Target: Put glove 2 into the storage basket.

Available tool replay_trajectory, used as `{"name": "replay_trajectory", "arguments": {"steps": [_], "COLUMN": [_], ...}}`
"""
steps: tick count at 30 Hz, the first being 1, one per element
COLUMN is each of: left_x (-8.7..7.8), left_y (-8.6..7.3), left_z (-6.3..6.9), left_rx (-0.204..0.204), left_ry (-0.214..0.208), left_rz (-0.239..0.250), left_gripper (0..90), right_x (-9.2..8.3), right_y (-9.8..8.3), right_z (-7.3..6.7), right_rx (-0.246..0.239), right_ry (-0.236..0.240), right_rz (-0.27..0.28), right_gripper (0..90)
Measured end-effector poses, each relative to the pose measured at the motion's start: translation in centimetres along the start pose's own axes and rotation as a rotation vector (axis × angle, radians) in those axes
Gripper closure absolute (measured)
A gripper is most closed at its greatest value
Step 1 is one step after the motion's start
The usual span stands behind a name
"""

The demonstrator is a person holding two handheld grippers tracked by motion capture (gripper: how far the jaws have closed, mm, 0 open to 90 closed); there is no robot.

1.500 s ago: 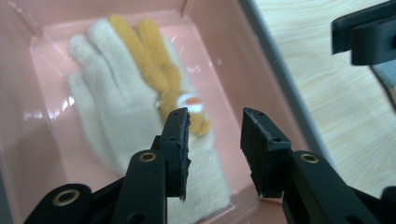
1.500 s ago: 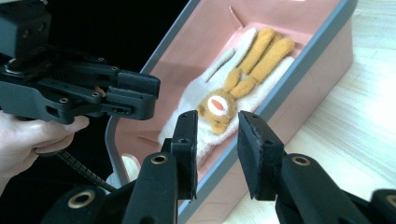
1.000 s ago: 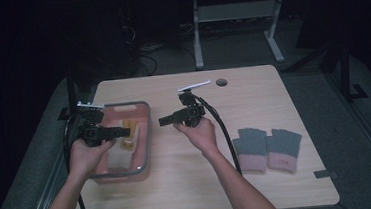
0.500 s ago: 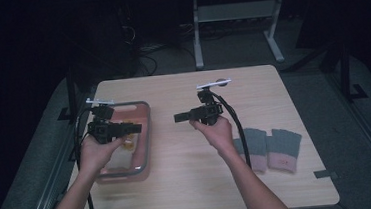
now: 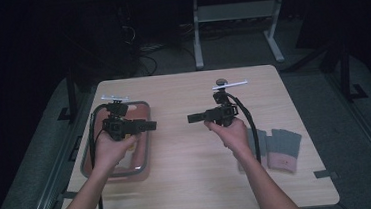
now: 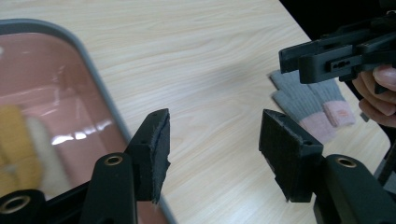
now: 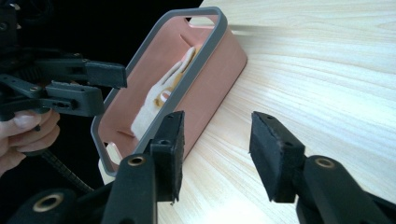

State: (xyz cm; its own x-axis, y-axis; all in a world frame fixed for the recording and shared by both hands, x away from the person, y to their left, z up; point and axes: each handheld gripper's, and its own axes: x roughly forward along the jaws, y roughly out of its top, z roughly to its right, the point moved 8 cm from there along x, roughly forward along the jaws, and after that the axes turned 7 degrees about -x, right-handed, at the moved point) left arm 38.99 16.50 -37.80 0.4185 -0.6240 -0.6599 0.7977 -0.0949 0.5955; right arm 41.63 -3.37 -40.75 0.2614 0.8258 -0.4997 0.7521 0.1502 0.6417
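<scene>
The left gripper (image 5: 147,125) is held above the right edge of the pink tray (image 5: 86,160), its jaws pointing across the table toward the other hand; in the left gripper view (image 6: 212,156) the two black jaws stand apart with only bare wood between them, and they have just been opening. The right gripper (image 5: 193,118) is held over the middle of the wooden table (image 5: 185,185), pointing back at the left one, the two tips well apart; in the right gripper view (image 7: 215,156) its jaws too stand apart, have just been opening, and hold nothing. The tray, pink with a grey rim, lies at the table's left edge beneath the left hand (image 5: 111,149); the right gripper view shows a white and yellow cloth item (image 7: 161,95) lying inside it, seen blurred in the left gripper view as well (image 6: 18,144). To the right of the right hand (image 5: 232,133), a pair of grey gloves with pink cuffs (image 5: 283,147) lies flat on the table, near the right forearm. A small dark round object (image 5: 220,81) sits near the far edge of the table, beyond the right gripper.
</scene>
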Motion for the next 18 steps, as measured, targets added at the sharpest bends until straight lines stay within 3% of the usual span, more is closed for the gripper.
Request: {"name": "replay_trajectory", "arguments": {"steps": [8,18], "left_x": [1.3,2.4], "left_y": [0.0,0.0], "left_z": [1.8,3.7], "left_rx": [0.020,0.035], "left_ry": [-0.036,-0.084], "left_rz": [-0.009,0.007], "left_gripper": [38.2,37.4], "right_x": [-1.9,-4.5], "right_y": [-0.3,-1.6], "right_z": [0.7,2.2], "right_rx": [0.019,0.028], "right_ry": [0.001,0.009], "right_rz": [0.026,0.015], "right_gripper": [48.2,42.0]}}
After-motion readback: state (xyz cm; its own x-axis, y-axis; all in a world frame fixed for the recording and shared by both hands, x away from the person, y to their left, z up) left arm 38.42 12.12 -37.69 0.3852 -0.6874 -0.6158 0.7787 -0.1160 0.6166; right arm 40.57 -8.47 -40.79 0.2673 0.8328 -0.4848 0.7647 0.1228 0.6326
